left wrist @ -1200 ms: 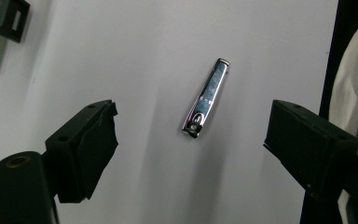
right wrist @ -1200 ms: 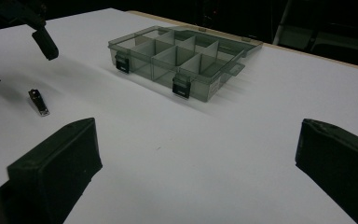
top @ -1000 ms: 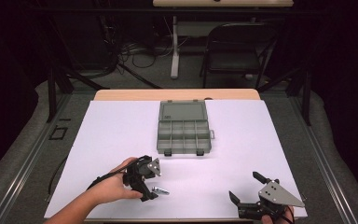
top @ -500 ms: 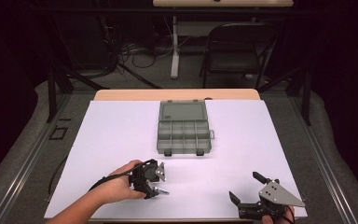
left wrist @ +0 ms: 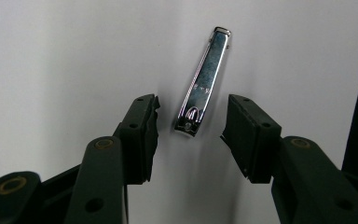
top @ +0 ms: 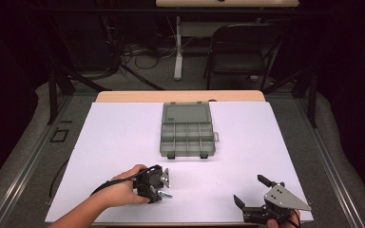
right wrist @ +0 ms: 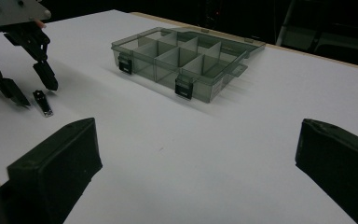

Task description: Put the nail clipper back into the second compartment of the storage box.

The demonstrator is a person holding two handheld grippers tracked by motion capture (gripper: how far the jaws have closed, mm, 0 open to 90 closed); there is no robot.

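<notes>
The slim chrome metal nail clipper (left wrist: 202, 84) is found flat on the white table sheet (top: 123, 142) between the jaws of the left gripper (left wrist: 191, 133), which have just been closing but are not yet pressed on it, so the grasp is judged imminent.

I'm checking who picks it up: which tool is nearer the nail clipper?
Left. The left tool straddles the nail clipper, its jaws just closing but not yet touching it. The right tool hangs open far off, near the table's front right corner.
</notes>
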